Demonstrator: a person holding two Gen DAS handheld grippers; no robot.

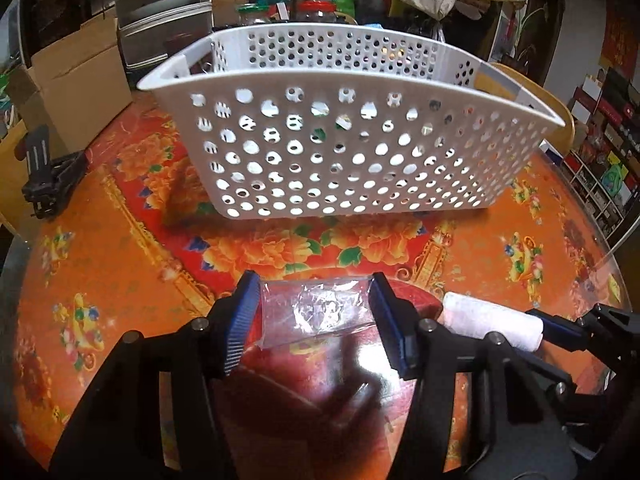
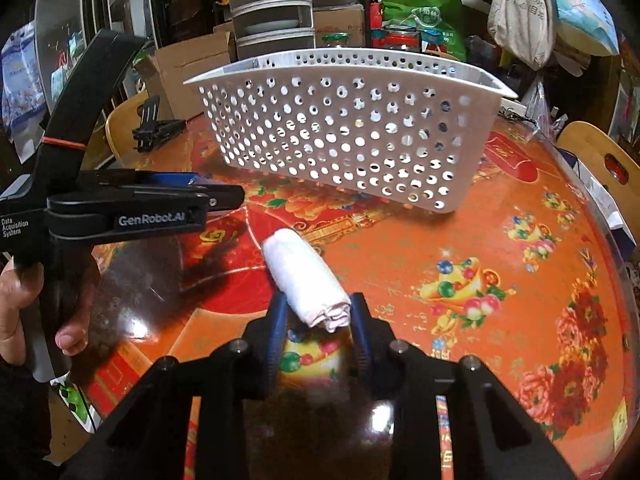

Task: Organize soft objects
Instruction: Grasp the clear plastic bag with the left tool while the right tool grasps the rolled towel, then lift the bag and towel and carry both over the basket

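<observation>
— While both loads are held clear of the table [image 2: 500, 248], where is the basket [image 1: 320, 152] noted?
— Far side, dead ahead. Left claw [image 1: 316, 312] clamped on clear plastic packet [image 1: 320, 308]; right claw [image 2: 320, 316] clamped on rolled white cloth [image 2: 304, 276], long axis pointing basketward.

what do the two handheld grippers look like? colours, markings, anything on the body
Both are matte black plastic with linkage arms and silver pivot pins. The left gripper and the right gripper each carry ribbed blue pads on the fingers. In the right wrist view, the left unit's side shows white "GenRobot.AI" lettering, a small "Data Acquisition System" label, and an orange band around its curved handle. No cables or sleeves are clearly visible.
</observation>
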